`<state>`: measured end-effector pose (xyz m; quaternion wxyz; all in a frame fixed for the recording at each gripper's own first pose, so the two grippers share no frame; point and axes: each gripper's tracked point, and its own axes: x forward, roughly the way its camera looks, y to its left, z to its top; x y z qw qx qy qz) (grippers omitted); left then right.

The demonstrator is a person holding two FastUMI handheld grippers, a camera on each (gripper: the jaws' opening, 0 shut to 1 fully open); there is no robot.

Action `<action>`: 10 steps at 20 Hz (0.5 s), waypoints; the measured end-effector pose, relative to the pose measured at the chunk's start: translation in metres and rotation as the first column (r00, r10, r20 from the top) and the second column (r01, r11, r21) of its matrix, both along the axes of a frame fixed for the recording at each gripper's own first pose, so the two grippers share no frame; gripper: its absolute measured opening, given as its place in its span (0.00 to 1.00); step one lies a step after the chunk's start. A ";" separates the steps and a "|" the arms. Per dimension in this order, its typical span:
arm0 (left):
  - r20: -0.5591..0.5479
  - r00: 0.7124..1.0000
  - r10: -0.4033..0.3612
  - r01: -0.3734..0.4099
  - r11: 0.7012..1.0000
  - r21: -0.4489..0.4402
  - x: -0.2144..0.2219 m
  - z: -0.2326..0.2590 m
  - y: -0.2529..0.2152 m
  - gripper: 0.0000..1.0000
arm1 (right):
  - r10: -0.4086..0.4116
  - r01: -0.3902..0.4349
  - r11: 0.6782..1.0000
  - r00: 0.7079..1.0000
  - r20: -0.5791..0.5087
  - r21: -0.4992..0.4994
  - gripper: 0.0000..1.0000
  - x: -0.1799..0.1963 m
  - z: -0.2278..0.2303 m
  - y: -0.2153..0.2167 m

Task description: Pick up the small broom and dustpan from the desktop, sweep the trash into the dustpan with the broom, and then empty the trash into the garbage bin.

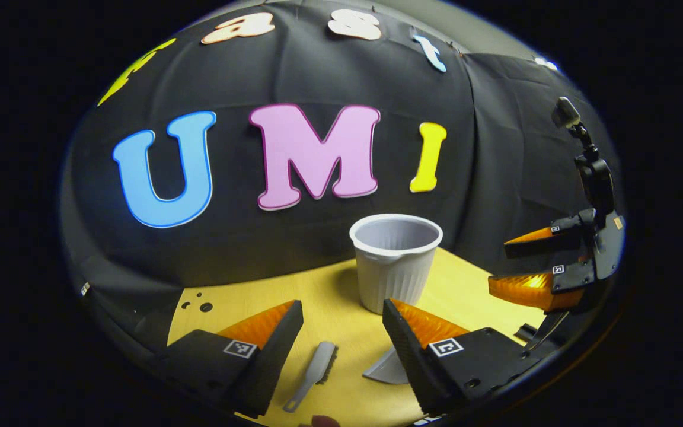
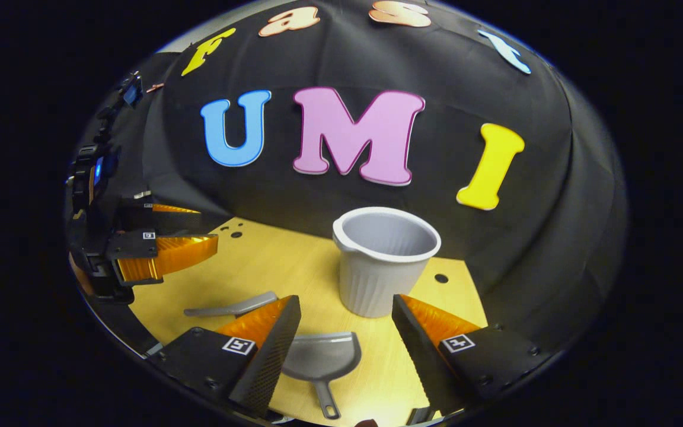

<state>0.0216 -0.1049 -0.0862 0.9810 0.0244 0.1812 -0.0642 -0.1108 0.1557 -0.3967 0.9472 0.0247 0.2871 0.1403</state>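
Note:
A small grey broom [image 1: 315, 373] lies flat on the yellow desktop [image 1: 329, 296], between the fingers of my open left gripper [image 1: 341, 332], which hovers above it. The grey dustpan [image 2: 322, 359] lies on the desktop [image 2: 282, 267] below my open right gripper [image 2: 344, 329], its handle pointing toward me. An edge of the dustpan [image 1: 384, 369] peeks out beside the left gripper's right finger. The broom [image 2: 232, 308] also lies left of the right gripper's left finger. A ribbed grey bin [image 1: 395, 261] [image 2: 384, 259] stands upright behind both tools. Each gripper holds nothing.
The right gripper [image 1: 531, 267] appears at the right edge of the left gripper view; the left gripper [image 2: 163, 249] appears at the left edge of the right gripper view. Small holes [image 1: 199, 306] mark the desktop. Black cloth walls enclose the back and sides.

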 end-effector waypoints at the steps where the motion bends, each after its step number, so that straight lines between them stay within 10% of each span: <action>1: 0.015 1.000 -0.009 0.009 1.000 -0.017 -0.005 0.008 -0.002 0.90 | -0.016 0.016 1.000 1.000 0.021 -0.002 0.97 -0.001 0.011 0.000; 10: 0.103 0.995 -0.014 0.018 0.999 -0.032 -0.024 0.032 -0.011 0.91 | -0.063 0.064 0.998 0.989 0.135 -0.005 0.98 0.001 0.049 0.010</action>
